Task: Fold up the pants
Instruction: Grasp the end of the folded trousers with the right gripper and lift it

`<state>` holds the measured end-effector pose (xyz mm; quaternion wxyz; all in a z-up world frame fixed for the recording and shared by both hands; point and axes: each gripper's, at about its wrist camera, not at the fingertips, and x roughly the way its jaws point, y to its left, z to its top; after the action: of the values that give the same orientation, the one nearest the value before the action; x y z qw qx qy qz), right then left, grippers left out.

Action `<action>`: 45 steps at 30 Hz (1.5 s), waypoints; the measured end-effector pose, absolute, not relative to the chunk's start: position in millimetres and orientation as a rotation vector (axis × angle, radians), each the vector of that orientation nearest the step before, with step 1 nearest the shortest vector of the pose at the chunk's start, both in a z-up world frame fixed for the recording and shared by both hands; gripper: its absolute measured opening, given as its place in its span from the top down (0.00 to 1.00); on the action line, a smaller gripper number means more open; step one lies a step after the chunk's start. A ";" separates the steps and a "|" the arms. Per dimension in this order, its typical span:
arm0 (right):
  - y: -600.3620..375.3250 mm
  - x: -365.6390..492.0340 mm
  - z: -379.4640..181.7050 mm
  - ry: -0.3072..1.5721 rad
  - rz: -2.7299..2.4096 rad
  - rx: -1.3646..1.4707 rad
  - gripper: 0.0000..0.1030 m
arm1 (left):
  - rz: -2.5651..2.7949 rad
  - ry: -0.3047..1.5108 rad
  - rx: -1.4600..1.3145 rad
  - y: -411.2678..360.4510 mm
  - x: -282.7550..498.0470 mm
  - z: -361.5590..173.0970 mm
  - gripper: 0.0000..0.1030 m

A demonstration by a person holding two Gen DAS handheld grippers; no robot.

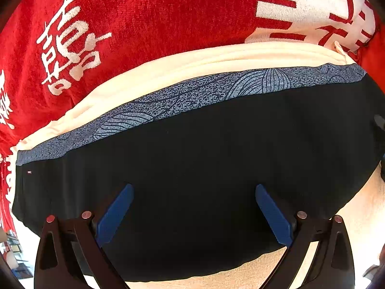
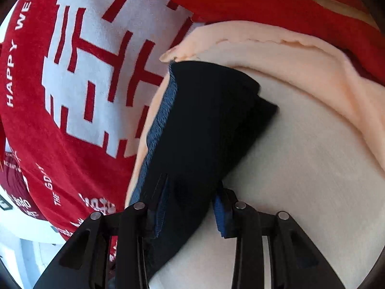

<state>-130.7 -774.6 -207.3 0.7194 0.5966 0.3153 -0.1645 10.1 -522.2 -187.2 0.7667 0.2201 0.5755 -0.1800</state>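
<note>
Right gripper (image 2: 190,207) pinches the pants (image 2: 204,120), long axis running away; left gripper (image 1: 194,214) spread, hovering above them.

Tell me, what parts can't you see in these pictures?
- Left wrist view: the pants hide the cream cloth beneath; the left gripper base is cut off below.
- Right wrist view: the pants' lower end disappears behind the right gripper; the red blanket's small words are blurred.
</note>
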 end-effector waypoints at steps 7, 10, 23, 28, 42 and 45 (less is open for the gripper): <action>-782.4 -113.5 -205.1 0.671 -0.320 1.407 0.85 | -0.437 1.288 0.429 -529.6 10.5 -173.1 0.41; -778.9 -108.3 -184.5 0.674 -0.273 1.346 0.86 | -0.473 1.262 0.373 -539.2 12.2 -155.8 0.41; -735.7 -70.7 -118.5 0.784 -0.206 1.009 0.86 | -0.518 1.215 0.401 -582.8 -8.3 -191.3 0.43; -695.3 -45.3 -85.6 0.837 -0.178 0.796 0.86 | -0.573 1.202 0.400 -581.3 -3.0 -195.3 0.43; -510.3 43.2 -79.8 1.049 -0.158 0.229 0.81 | -0.378 1.250 0.286 -402.0 74.3 -181.3 0.15; -455.6 56.5 -115.6 1.129 -0.154 0.093 0.74 | -0.317 1.276 0.265 -357.4 93.2 -192.8 0.15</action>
<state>56.5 -455.6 -115.6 0.8411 0.0442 0.5341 -0.0727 93.2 -357.4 -192.8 0.7835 0.1230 0.5912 -0.1469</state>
